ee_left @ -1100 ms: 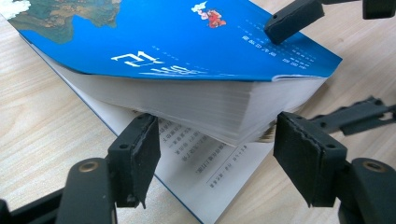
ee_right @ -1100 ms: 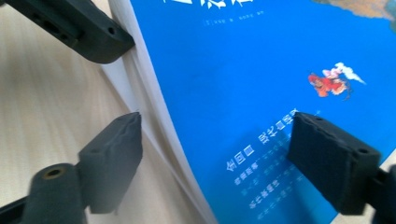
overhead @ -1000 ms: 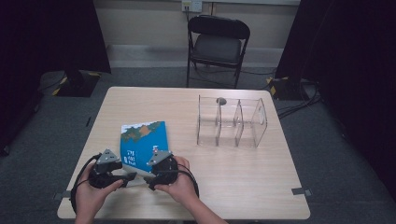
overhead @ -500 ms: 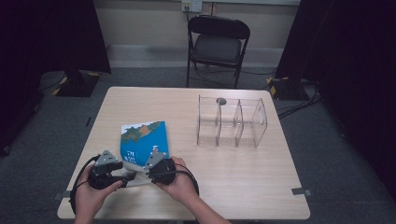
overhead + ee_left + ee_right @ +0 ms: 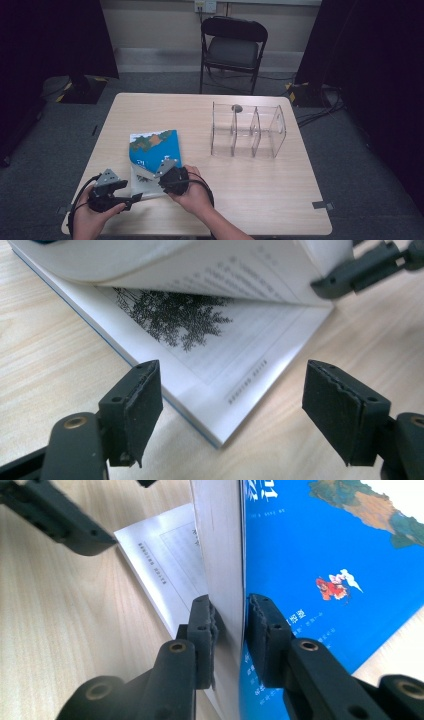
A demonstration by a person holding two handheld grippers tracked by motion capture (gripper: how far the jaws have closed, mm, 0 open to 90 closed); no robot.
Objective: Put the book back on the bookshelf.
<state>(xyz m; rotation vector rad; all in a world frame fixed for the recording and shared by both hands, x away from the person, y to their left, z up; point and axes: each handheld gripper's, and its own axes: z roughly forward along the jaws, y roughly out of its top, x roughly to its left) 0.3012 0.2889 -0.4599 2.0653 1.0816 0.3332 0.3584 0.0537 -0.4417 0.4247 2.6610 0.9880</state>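
A book with a blue cover (image 5: 155, 147) lies on the table's near left part. My right gripper (image 5: 230, 625) is shut on the cover and a sheaf of pages at the book's near corner and holds them lifted off the rest; in the high view the right gripper (image 5: 151, 176) sits at that corner. Underneath, a white page with a tree drawing (image 5: 175, 315) is exposed. My left gripper (image 5: 232, 405) stands open just before the corner of the lower pages, nothing between its jaws. From above, the left gripper (image 5: 134, 198) is left of the right hand.
A clear acrylic organizer (image 5: 247, 130) with three compartments stands on the right half of the wooden table (image 5: 260, 185), a small dark object (image 5: 237, 107) on its back rim. A black folding chair (image 5: 232, 45) stands beyond the far edge.
The right gripper has drawn back slightly toward the near edge, and the book's near corner now stands lifted in it. The left gripper has barely moved.
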